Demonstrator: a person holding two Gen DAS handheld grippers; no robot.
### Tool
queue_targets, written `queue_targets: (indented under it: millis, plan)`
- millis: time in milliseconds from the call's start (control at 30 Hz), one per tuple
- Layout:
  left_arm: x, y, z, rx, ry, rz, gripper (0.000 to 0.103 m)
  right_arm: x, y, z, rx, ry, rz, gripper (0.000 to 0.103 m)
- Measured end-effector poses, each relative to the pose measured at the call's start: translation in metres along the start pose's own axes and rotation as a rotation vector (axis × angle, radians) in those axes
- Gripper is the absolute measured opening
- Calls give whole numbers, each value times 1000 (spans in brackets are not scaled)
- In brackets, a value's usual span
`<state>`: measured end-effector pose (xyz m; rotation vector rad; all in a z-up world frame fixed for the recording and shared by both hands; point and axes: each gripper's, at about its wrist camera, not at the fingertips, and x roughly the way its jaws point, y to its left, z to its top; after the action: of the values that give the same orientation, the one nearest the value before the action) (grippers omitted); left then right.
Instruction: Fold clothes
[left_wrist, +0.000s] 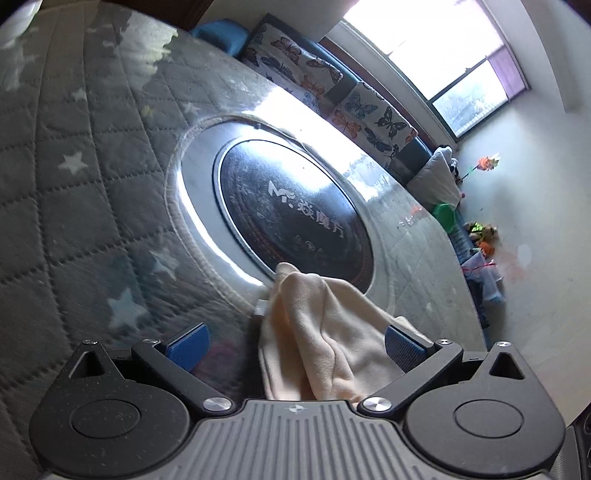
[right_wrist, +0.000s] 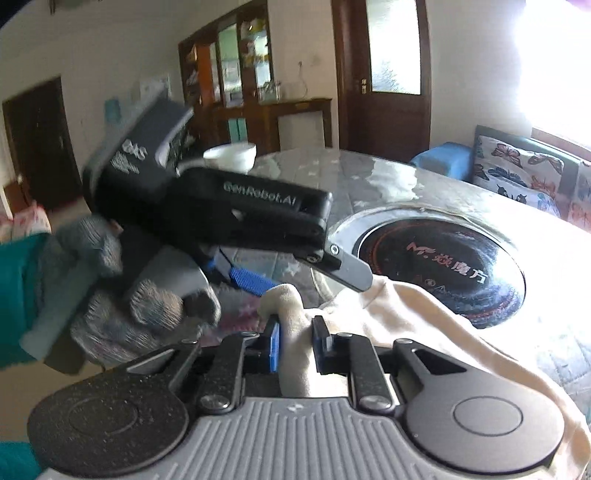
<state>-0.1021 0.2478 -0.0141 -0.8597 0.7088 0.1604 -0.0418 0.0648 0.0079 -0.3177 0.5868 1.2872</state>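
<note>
1. My right tool (right_wrist: 295, 345) is nearest the lens, its blue pads pinched narrow on a fold of the cream garment (right_wrist: 424, 317)
2. My left tool (left_wrist: 295, 345) stands wide, the same cloth draped loosely between its pads, against the right-hand one only
3. My gloved left hand (right_wrist: 140, 306) holds that tool just beside the right one
4. The garment trails onto the quilted tabletop (left_wrist: 92, 155), lapping the round black hob (left_wrist: 291, 210)

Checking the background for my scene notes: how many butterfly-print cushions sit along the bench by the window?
2. One is nearer the blue cushion; the other is further along toward the window. More may be hidden.
</note>
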Motion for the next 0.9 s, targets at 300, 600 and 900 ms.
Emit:
queue_targets:
  millis: [300,600,900]
  plan:
    - [16,0,-6,-149,91,-143,100,-21,-15,5,52,-64,42,15]
    - [33,11,-10,-173,167,-180,29,-20,-8,-3,14,-41,80,20]
    - [31,6,-11,-119,146,-155,23,-65,-22,-21,80,-71,-28,39]
